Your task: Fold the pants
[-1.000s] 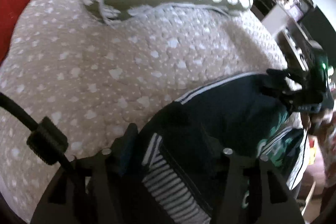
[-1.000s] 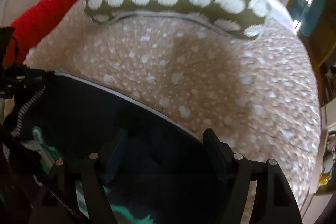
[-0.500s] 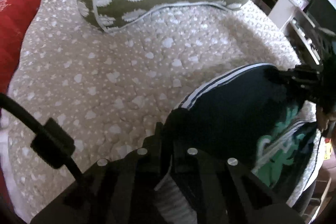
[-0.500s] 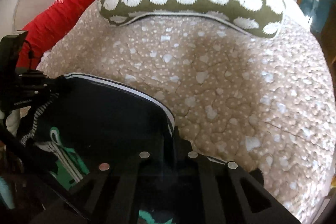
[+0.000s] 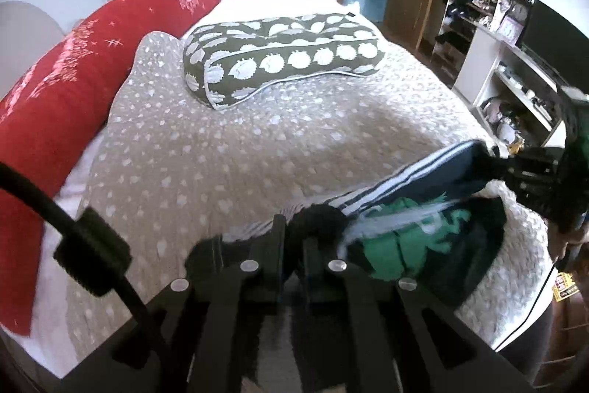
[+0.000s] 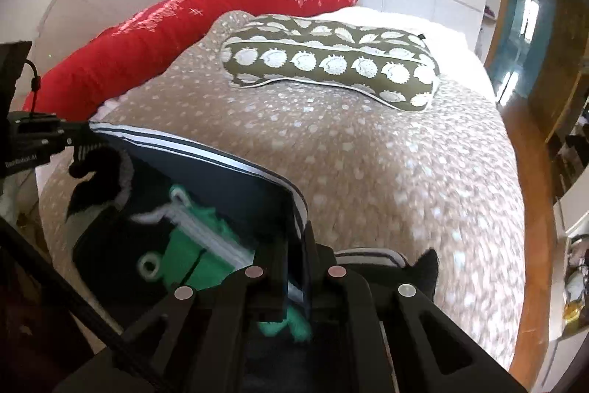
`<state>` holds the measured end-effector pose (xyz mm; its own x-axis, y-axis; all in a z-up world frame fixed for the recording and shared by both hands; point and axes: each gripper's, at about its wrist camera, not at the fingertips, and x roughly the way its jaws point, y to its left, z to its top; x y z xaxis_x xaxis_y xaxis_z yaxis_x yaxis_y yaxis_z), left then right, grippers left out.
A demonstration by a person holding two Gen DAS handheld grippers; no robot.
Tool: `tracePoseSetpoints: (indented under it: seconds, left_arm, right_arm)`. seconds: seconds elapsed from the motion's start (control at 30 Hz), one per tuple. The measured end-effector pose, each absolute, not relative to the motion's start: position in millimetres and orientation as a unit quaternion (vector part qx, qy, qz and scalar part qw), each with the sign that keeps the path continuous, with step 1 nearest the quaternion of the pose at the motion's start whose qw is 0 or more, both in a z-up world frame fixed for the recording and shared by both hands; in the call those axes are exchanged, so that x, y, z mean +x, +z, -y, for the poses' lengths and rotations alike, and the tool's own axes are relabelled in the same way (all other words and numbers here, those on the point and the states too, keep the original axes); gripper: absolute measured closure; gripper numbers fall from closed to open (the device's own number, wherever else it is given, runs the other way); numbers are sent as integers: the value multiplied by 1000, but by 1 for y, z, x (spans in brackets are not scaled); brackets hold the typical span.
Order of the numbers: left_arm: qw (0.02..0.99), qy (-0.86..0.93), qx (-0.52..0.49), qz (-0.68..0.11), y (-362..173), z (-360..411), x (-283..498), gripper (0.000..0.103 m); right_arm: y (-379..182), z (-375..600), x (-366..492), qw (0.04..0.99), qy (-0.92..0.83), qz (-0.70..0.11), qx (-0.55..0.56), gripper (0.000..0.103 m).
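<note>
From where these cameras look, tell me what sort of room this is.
Most likely a home bedroom. A bed with a spotted beige cover carries an olive cushion and a long red bolster, and a white shelf unit stands beside it.

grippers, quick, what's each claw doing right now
Left claw: closed on the pants edge.
Right claw: closed on the pants, opposite end.

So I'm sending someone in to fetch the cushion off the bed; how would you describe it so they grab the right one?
Start at the bed with the beige white-speckled blanket. At its far end, beside the long red bolster along the side, lies the cushion. It is olive green with rows of white hedgehog-like blobs and white piping, unlike the plain red bolster.
</note>
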<state>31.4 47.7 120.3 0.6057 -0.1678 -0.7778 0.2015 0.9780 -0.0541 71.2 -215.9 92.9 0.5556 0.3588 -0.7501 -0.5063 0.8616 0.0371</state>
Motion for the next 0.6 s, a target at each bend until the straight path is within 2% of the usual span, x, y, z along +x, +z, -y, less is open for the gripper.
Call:
tracePoseSetpoints:
  seconds: [0.2,0.47,0.57,0.6]
  left_arm:
    - [891,-96,-12,-443,88,-47,-19,96]
    - [866,-71,-57,-492,27,-54,-52,95]
    - [865,-79,-69,-490,27,-58,-60,93]
    - [867,-83,-68,-486,31,-59,-64,93]
  right_arm:
    - [62,229,9,876,240,-412,-68,97]
    - [16,237,-28,868,224,-441,-34,95]
    - [13,245,-35,874,210,-438,-12,89]
    - [14,248,-37,875,208,-437,-4,84]
